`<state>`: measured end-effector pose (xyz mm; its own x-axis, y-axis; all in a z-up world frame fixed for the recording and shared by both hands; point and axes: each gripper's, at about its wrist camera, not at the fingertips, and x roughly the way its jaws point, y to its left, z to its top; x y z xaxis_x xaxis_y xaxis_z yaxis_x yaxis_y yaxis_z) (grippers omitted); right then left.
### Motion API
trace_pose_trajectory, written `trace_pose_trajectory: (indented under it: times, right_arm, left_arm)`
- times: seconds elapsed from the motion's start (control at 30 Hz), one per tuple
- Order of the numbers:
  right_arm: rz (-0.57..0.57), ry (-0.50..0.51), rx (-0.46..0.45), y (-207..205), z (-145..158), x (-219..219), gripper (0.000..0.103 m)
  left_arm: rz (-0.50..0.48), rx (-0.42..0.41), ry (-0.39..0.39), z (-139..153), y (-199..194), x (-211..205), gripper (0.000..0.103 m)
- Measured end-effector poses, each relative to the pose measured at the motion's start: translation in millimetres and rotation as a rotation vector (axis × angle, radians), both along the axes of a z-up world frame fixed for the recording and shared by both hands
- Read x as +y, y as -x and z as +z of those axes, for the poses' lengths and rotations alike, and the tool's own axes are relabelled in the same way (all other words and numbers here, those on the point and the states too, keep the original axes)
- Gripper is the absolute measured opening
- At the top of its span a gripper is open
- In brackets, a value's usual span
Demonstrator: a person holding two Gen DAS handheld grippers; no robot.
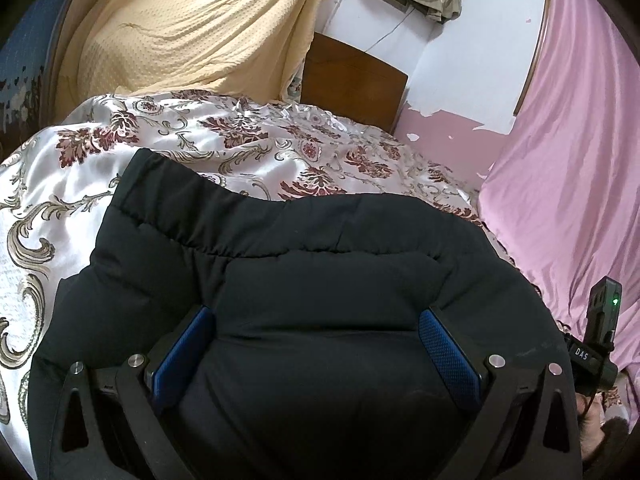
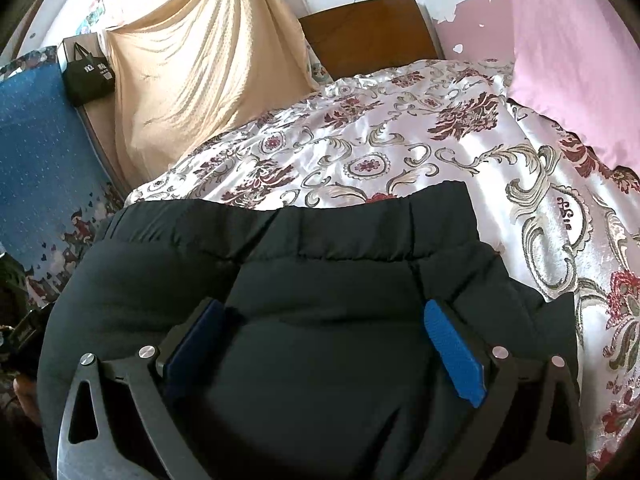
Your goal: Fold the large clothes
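Fabric fills the lower half of both wrist views: a black padded garment (image 1: 320,280) lies spread on the bed, its stitched, gathered band running left to right across the middle of each frame, so its visible long edge lies crosswise to the way the grippers point. In the right wrist view the same black padded garment (image 2: 320,280) reaches from the lower left of the frame to right of centre, with a squared flap rising at its upper right corner. Under it lies a shiny white bedspread (image 1: 200,140) printed with maroon flowers and olive scrolls, wrinkled toward the upper middle. Beyond it, a brown wooden headboard (image 1: 352,76) stands against a white wall with peeling pink paint, a cream textured cloth (image 1: 180,28) hangs at the upper left, and a pink sheet (image 1: 568,140) drapes down the right edge. The right wrist view also shows a blue patterned cloth (image 2: 44,152) at the left and a black bag (image 2: 86,76) above it. The left gripper (image 1: 320,322) sits low over the garment, its blue-padded fingers (image 1: 448,356) spread wide with black fabric bulging between them, nothing pinched. The right gripper (image 2: 320,314) holds the same pose, fingers (image 2: 454,350) wide apart over the cloth.
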<state>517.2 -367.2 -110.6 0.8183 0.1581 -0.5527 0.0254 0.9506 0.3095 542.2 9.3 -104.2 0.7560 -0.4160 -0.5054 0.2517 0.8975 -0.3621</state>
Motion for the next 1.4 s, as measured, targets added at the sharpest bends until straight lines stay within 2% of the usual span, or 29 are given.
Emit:
trace_pose_trajectory:
  times: [0.17, 0.23, 0.3, 0.4, 0.47, 0.53, 0.63, 0.67, 0.77, 0.87, 0.97, 1.07, 1.17, 1.23, 1.33, 1.4]
  right_arm:
    - [-0.002, -0.069, -0.081, 20, 3, -9, 0.099]
    - [-0.023, -0.128, -0.169, 40, 5, -20, 0.099]
    - [-0.062, -0.193, -0.214, 50, 3, -32, 0.102]
    - [-0.051, -0.32, -0.227, 52, -8, -51, 0.102]
    - [-0.068, -0.347, -0.246, 58, -8, -56, 0.102]
    - [-0.108, -0.353, -0.22, 62, -2, -63, 0.102]
    - [-0.079, -0.367, -0.119, 57, 6, -81, 0.101]
    - [-0.06, -0.38, -0.081, 55, 6, -86, 0.101]
    - [-0.03, -0.385, 0.0, 56, -3, -100, 0.101]
    - [-0.083, -0.361, 0.096, 54, -14, -112, 0.101]
    - [-0.072, -0.379, 0.098, 56, -16, -116, 0.101]
    - [-0.012, -0.356, 0.138, 52, -21, -112, 0.101]
    - [0.071, -0.356, 0.185, 45, -29, -103, 0.102]
    - [0.105, -0.354, 0.186, 45, -31, -97, 0.102]
    - [0.105, -0.345, 0.153, 45, -27, -96, 0.102]
    - [0.084, -0.328, 0.096, 47, -18, -98, 0.102]
  left_arm:
    - [-0.011, -0.034, 0.078, -2, 9, 12, 0.103]
    - [-0.013, -0.039, 0.097, -3, 12, 15, 0.103]
    - [-0.01, -0.038, 0.099, -3, 12, 15, 0.103]
    - [-0.008, -0.019, 0.091, -3, 9, 14, 0.103]
    - [0.02, 0.01, 0.078, 2, 8, 16, 0.103]
    - [0.093, 0.032, 0.097, 11, 14, 27, 0.103]
    - [0.14, 0.035, 0.19, 21, 26, 54, 0.103]
    - [0.154, 0.054, 0.199, 22, 27, 63, 0.103]
    - [0.177, 0.131, 0.157, 20, 27, 83, 0.103]
    - [0.161, 0.184, 0.102, 15, 26, 99, 0.103]
    - [0.137, 0.23, 0.015, 9, 24, 105, 0.103]
    - [0.066, 0.289, 0.007, 0, 19, 110, 0.103]
    - [-0.027, 0.362, 0.052, -14, 12, 114, 0.103]
    - [-0.079, 0.392, 0.096, -24, 8, 117, 0.103]
    - [-0.106, 0.371, 0.148, -33, 8, 122, 0.103]
    - [-0.115, 0.342, 0.172, -41, 11, 125, 0.103]
